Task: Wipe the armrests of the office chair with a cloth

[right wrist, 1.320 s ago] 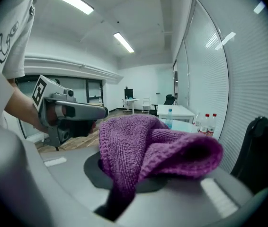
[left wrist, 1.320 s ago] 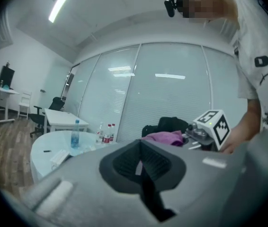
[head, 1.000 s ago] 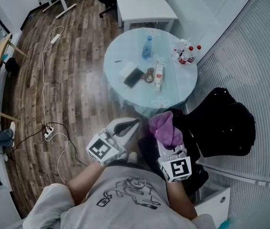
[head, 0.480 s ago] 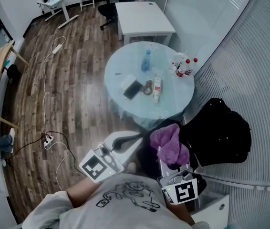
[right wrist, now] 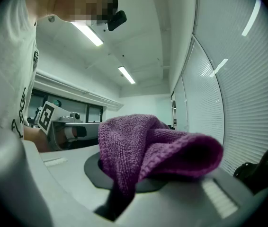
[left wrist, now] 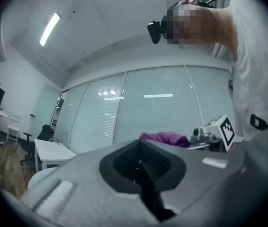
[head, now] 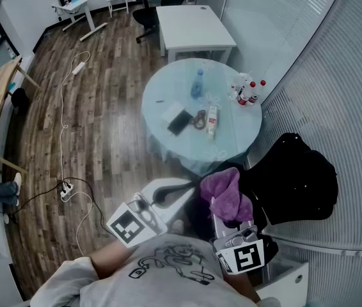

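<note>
Clamping a fold of the purple cloth (right wrist: pixel 149 151), the right tongs (right wrist: pixel 123 196) are fully closed on it, the rest bunching loose above. The left tongs (left wrist: pixel 146 176) are sitting closed, holding nothing. Both are hovering just off the round worktop's (head: pixel 233 132) near edge, beside what is likely the office chair (head: pixel 296 174); I'm not making out the armrests. The cloth is looking soft, light and floppy, so I'm favouring a deep grip in the bunch.

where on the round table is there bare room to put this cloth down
Round table: bare along the near rim, below the black flat item, and on the right between the white tube and the red-capped bottles. The middle is crowded; a blue bottle stands at the far side.
</note>
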### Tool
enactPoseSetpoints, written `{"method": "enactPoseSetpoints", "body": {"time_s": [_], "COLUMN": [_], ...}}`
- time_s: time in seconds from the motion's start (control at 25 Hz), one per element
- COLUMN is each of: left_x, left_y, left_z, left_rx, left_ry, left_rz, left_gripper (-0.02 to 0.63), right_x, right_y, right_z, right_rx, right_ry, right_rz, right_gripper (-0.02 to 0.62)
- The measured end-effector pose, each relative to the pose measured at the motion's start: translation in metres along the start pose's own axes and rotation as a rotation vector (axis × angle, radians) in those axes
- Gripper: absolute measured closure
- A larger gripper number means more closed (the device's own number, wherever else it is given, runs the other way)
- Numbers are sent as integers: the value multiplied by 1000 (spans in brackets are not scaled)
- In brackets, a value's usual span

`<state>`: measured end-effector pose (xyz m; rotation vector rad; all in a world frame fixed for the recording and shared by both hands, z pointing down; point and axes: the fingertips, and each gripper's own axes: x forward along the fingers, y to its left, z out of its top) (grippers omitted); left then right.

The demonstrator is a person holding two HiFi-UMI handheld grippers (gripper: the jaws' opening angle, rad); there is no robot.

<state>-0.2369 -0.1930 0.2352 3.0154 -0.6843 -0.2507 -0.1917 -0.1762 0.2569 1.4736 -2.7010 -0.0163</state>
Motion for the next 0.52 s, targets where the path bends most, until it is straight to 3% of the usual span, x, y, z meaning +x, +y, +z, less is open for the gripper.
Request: {"method": "enactPoseSetpoints", "body": {"time_s": [0.52], "left_x": [-7], "left_y": [-2], "left_z": [0], "left_rx": [-7], "left_ry": [-1], "left_rz": [-5], "left_gripper": [606], "right_x": [-3], "right_y": [6], "right_z": [-1], "right_rx": [-1], "right_ry": [7], "right_rz": [-7], "right_gripper": [558]}}
